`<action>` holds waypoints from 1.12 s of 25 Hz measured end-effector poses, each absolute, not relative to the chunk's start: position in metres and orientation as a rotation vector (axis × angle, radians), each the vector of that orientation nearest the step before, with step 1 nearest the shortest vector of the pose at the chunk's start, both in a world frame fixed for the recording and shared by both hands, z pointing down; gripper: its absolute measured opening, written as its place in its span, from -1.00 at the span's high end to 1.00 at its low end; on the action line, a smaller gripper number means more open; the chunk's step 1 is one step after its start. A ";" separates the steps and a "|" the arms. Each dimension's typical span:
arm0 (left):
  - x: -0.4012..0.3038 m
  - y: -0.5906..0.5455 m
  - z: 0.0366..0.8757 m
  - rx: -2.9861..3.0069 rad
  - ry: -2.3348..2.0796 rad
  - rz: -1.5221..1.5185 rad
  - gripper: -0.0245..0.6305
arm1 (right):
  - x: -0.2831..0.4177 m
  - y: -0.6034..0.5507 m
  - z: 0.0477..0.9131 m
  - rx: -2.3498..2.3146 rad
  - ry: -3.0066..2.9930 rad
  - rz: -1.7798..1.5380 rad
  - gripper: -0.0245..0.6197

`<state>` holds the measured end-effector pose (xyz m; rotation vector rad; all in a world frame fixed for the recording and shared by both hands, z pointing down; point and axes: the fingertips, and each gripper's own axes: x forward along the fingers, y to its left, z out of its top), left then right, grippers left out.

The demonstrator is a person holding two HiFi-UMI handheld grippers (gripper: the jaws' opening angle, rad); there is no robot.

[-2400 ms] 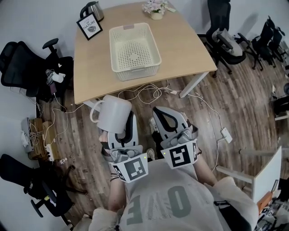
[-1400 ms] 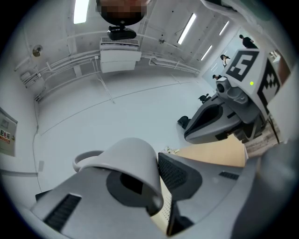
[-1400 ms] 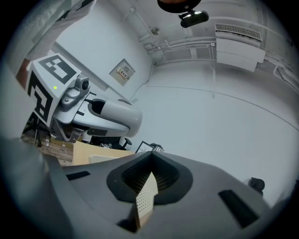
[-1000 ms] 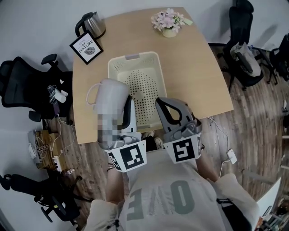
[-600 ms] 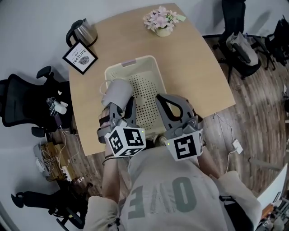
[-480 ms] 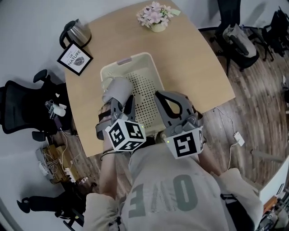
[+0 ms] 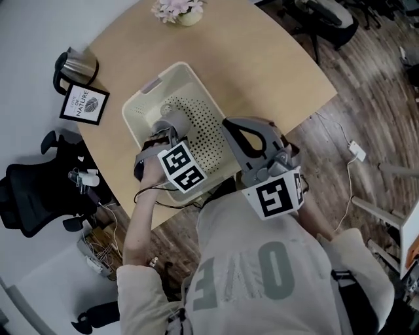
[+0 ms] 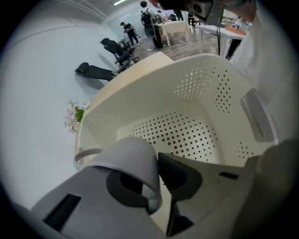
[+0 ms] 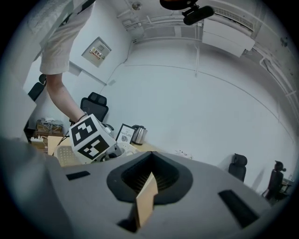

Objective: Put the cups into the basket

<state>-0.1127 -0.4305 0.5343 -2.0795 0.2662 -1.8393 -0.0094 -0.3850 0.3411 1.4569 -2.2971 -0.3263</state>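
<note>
Since half a second ago my left tool (image 8: 158, 170) has carried the cup (image 8: 128, 156) from above the basket's near left edge down inside the basket (image 7: 134, 108). The tool is clenched on the cup's wall, one jaw inside the mouth and the other against the outside. The cup lies tilted on its side, its handle pointing to the basket's left wall. I cannot tell whether it touches the perforated floor.

My right tool (image 7: 229, 124) hangs over the basket's near right corner, its jaws drawn together with only a thin slit between them and nothing gripped.

The basket sits on the tabletop (image 7: 262, 59). Left of the basket stands a framed card (image 7: 84, 105) with a kettle (image 7: 73, 64) just behind it. Beyond the basket's far end is a small pot of flowers (image 7: 175, 10).
</note>
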 end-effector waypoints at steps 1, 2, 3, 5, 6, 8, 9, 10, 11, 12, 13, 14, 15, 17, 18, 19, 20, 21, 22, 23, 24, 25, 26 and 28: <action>-0.114 -0.428 0.543 -2.062 0.218 -1.869 0.68 | -0.006 -0.383 0.343 1.472 -2.286 -0.313 0.93; -0.115 -0.427 0.551 -2.043 0.176 -1.898 0.68 | -0.001 -0.382 0.344 1.485 -2.276 -0.302 0.93; -0.116 -0.426 0.558 -2.022 0.139 -1.924 0.68 | 0.003 -0.380 0.345 1.496 -2.268 -0.294 0.93; -0.119 -0.426 0.569 -1.975 0.078 -1.963 0.69 | 0.010 -0.379 0.347 1.514 -2.254 -0.279 0.93; -0.119 -0.426 0.574 -1.952 0.050 -1.976 0.69 | 0.012 -0.378 0.348 1.522 -2.247 -0.270 0.93; -0.121 -0.424 0.582 -1.912 -0.008 -1.997 0.70 | 0.015 -0.376 0.351 1.534 -2.235 -0.252 0.93; -0.122 -0.423 0.587 -1.894 -0.037 -2.007 0.70 | 0.015 -0.375 0.352 1.538 -2.231 -0.245 0.93; -0.123 -0.421 0.591 -1.876 -0.065 -2.019 0.70 | 0.016 -0.374 0.352 1.543 -2.227 -0.240 0.93; -0.124 -0.420 0.595 -1.856 -0.092 -2.031 0.70 | 0.016 -0.373 0.353 1.548 -2.223 -0.236 0.93; -0.126 -0.419 0.599 -1.835 -0.116 -2.041 0.71 | 0.017 -0.372 0.353 1.554 -2.221 -0.232 0.93; -0.127 -0.418 0.602 -1.813 -0.135 -2.047 0.71 | 0.017 -0.372 0.353 1.559 -2.219 -0.229 0.93; -0.127 -0.417 0.604 -1.794 -0.149 -2.046 0.71 | 0.018 -0.372 0.353 1.563 -2.217 -0.225 0.93; -0.127 -0.417 0.605 -1.779 -0.158 -2.042 0.71 | 0.019 -0.372 0.353 1.565 -2.215 -0.223 0.93; -0.125 -0.417 0.605 -1.762 -0.169 -2.030 0.71 | 0.021 -0.373 0.353 1.569 -2.209 -0.222 0.93; -0.125 -0.418 0.604 -1.757 -0.173 -2.026 0.71 | 0.021 -0.373 0.353 1.570 -2.207 -0.222 0.93; -0.125 -0.418 0.604 -1.753 -0.175 -2.023 0.71 | 0.021 -0.373 0.353 1.569 -2.206 -0.223 0.93; -0.125 -0.418 0.604 -1.749 -0.176 -2.021 0.71 | 0.020 -0.373 0.352 1.567 -2.207 -0.223 0.93; -0.125 -0.418 0.603 -1.745 -0.174 -2.018 0.71 | 0.019 -0.373 0.353 1.563 -2.210 -0.223 0.93; -0.126 -0.417 0.603 -1.741 -0.170 -2.015 0.70 | 0.018 -0.372 0.353 1.558 -2.213 -0.224 0.93; -0.127 -0.416 0.603 -1.736 -0.164 -2.014 0.70 | 0.017 -0.371 0.352 1.556 -2.215 -0.225 0.93; -0.128 -0.416 0.602 -1.732 -0.159 -2.015 0.70 | 0.017 -0.371 0.352 1.555 -2.218 -0.228 0.93; -0.129 -0.416 0.601 -1.726 -0.153 -2.016 0.70 | 0.016 -0.371 0.352 1.552 -2.221 -0.231 0.93; -0.130 -0.416 0.601 -1.721 -0.147 -2.017 0.70 | 0.015 -0.371 0.351 1.549 -2.224 -0.235 0.93; -0.132 -0.417 0.598 -1.706 -0.132 -2.016 0.68 | 0.013 -0.370 0.350 1.543 -2.233 -0.243 0.93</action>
